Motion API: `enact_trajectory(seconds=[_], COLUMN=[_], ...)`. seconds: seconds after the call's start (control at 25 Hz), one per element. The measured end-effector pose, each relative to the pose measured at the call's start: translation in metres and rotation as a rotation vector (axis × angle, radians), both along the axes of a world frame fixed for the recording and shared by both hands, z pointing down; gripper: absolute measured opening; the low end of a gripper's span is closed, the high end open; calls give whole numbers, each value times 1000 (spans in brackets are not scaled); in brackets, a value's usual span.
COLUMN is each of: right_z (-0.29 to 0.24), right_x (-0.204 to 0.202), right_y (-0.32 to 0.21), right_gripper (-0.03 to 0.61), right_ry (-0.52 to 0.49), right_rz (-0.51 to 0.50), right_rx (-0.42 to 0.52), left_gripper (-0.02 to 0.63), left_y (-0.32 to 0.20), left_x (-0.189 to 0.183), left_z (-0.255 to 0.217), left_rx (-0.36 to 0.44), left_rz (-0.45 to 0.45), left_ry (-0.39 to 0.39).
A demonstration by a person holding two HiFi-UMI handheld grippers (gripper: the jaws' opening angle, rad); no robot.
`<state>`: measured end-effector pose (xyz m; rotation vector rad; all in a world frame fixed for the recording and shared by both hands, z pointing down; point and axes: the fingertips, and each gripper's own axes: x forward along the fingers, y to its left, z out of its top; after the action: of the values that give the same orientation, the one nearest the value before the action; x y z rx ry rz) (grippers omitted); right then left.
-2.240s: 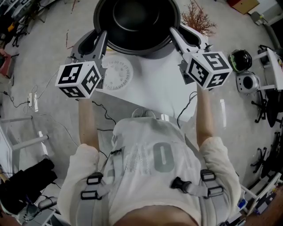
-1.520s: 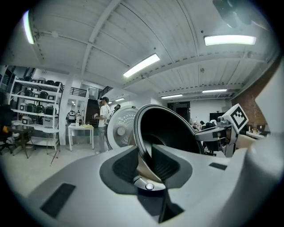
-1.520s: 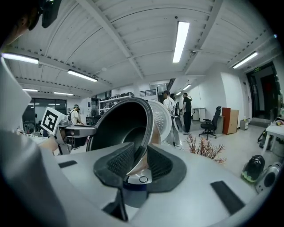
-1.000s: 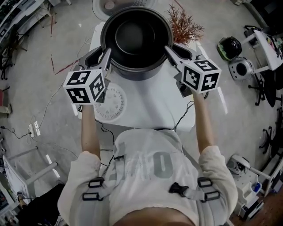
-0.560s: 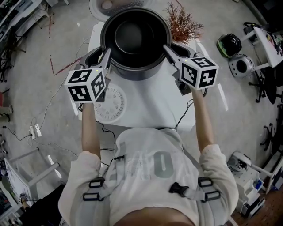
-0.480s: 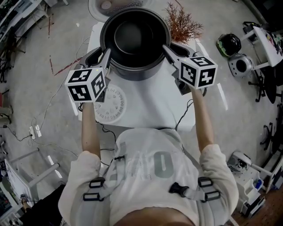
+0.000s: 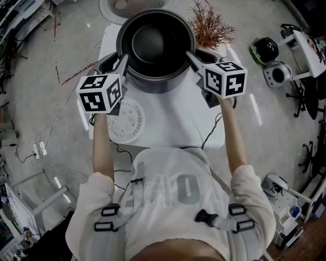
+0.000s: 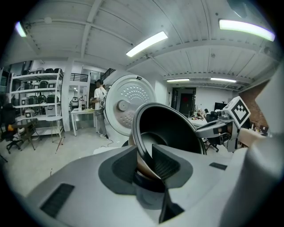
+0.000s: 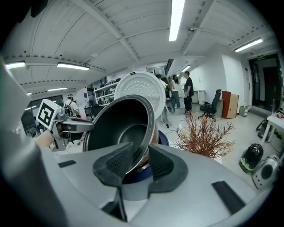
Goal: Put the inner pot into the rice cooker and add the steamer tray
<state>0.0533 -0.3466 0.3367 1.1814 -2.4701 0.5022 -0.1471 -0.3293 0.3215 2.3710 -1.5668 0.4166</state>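
The dark inner pot [image 7: 155,43] hangs level between both grippers over the white table [image 7: 178,122]. My left gripper [image 7: 122,62] is shut on the rim's left side, seen close in the left gripper view [image 8: 144,155]. My right gripper [image 7: 189,56] clamps the right side of the rim [image 9: 140,157]; its jaws have just opened a touch, with the rim still between the pads. The rice cooker's open white lid [image 7: 119,5] stands behind the pot [image 9: 124,128], and its dark blue body [image 9: 162,138] shows just below. The white perforated steamer tray [image 7: 125,121] lies flat on the table's left part.
A dried reddish branch plant [image 7: 211,25] stands at the table's far right corner. A helmet and other gear [image 7: 264,51] lie on the floor to the right. Cables trail on the floor at left. People stand far back [image 9: 188,88].
Both grippers and the pot have sunk together toward the cooker. The pot now looks smaller and farther from the head camera, and the cooker's lid has come into view behind it.
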Motion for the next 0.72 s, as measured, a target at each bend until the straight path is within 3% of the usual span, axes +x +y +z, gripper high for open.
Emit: enact_trajectory(seconds=[0.72], right_z=[13], right_x=[-1], right_y=[-13], right_gripper=[126], right_ry=[46], right_rz=[-15], right_rx=[-71], left_gripper=[112], left_y=[-16], left_x=[1], left_z=[18], left_rx=[-76], left_rz=[30], left_ry=[-31])
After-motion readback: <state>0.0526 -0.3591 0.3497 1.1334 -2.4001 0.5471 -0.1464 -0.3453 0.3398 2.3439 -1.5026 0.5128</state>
